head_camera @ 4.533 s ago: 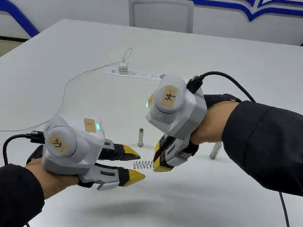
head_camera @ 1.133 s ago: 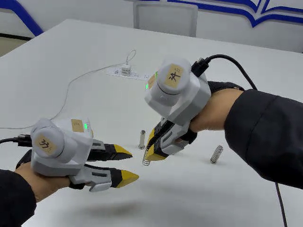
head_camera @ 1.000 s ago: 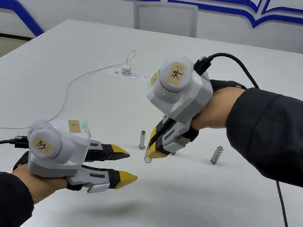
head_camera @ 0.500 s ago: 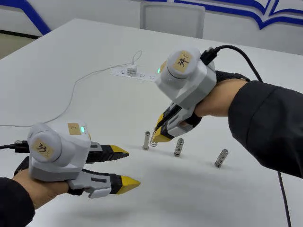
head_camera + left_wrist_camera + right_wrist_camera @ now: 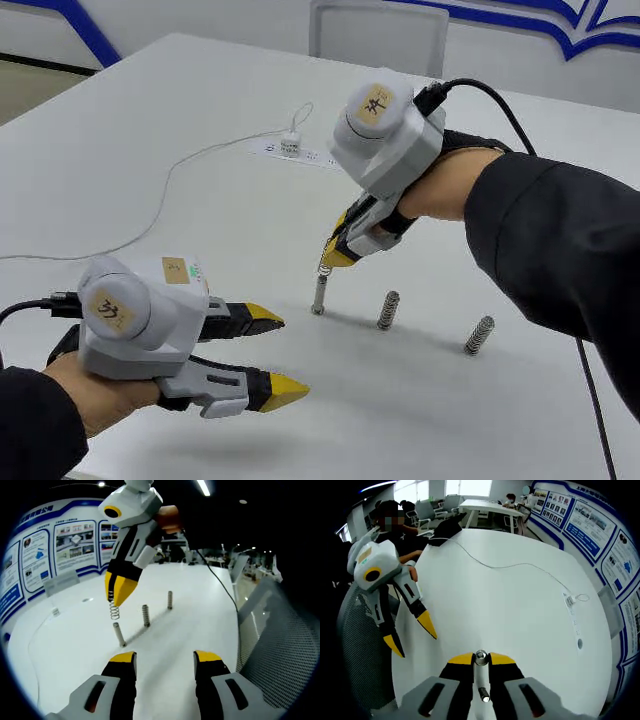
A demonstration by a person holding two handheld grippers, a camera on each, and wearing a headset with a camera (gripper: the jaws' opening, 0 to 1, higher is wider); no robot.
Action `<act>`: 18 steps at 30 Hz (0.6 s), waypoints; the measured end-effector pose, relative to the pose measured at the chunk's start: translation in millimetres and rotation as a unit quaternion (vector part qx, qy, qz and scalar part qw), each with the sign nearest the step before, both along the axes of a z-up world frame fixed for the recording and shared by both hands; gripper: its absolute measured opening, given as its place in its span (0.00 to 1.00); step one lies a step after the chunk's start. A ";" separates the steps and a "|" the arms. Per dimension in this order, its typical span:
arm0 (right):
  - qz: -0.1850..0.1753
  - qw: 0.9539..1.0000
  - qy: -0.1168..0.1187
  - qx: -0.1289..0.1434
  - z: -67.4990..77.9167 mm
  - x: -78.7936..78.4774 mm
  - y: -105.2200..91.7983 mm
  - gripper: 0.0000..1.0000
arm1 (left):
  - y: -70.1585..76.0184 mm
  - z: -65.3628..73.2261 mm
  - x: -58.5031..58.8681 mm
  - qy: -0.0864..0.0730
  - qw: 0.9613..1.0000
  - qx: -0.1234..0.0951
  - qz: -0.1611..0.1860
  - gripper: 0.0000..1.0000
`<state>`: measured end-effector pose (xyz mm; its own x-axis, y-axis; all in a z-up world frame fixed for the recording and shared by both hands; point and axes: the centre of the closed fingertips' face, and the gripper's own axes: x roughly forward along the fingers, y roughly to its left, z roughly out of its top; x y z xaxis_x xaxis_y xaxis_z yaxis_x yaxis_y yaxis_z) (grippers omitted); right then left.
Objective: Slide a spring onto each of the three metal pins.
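Spring hanging just above a bare pin.
Right gripper fingers pinch the spring's top; left gripper fingers spread wide.

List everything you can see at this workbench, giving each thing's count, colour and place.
white table: one, white, under everything.
bare metal pin: one, silver, upright mid-table.
coiled metal spring: one, silver, held just above the bare pin.
spring-covered metal pins: two, silver, upright right of the bare pin.
white power strip: one, far side of table.
white cable: one, trailing left from the strip.
pale chair: one, beyond the table.
left gripper: one, white, yellow-tipped, open, near edge.
right gripper: one, white, yellow-tipped, shut on the spring.
dark sleeves: two, on the person's arms.
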<state>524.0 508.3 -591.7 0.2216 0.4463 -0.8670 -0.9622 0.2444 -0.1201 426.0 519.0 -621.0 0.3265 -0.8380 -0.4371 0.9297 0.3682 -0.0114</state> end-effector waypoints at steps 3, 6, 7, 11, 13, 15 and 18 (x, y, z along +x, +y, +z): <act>-0.002 1.000 0.004 -0.008 -5.8 1.1 -1.2 0.12 | 0.7 0.2 0.6 0.000 1.000 -0.001 0.002 0.47; -0.003 1.000 0.008 -0.010 -8.7 0.8 -1.4 0.12 | 0.7 0.1 0.6 0.001 1.000 -0.003 0.003 0.47; -0.003 1.000 0.008 -0.011 -9.2 1.2 -1.4 0.12 | 0.7 -0.1 0.6 0.001 1.000 -0.003 0.003 0.47; -0.005 1.000 0.011 -0.012 -12.2 2.0 -0.4 0.12 | 0.2 -1.4 -0.3 0.002 1.000 -0.001 0.001 0.46; -0.006 1.000 0.016 -0.015 -15.5 1.6 -0.4 0.12 | -0.1 -1.2 -0.8 0.003 1.000 -0.002 0.001 0.46; -0.008 1.000 0.018 -0.019 -19.1 1.6 -0.3 0.12 | 0.0 -1.1 -0.9 0.003 1.000 -0.002 0.001 0.46; -0.009 0.999 0.021 -0.024 -24.0 0.9 1.2 0.12 | -0.1 -1.3 -1.2 0.003 1.000 -0.002 0.000 0.46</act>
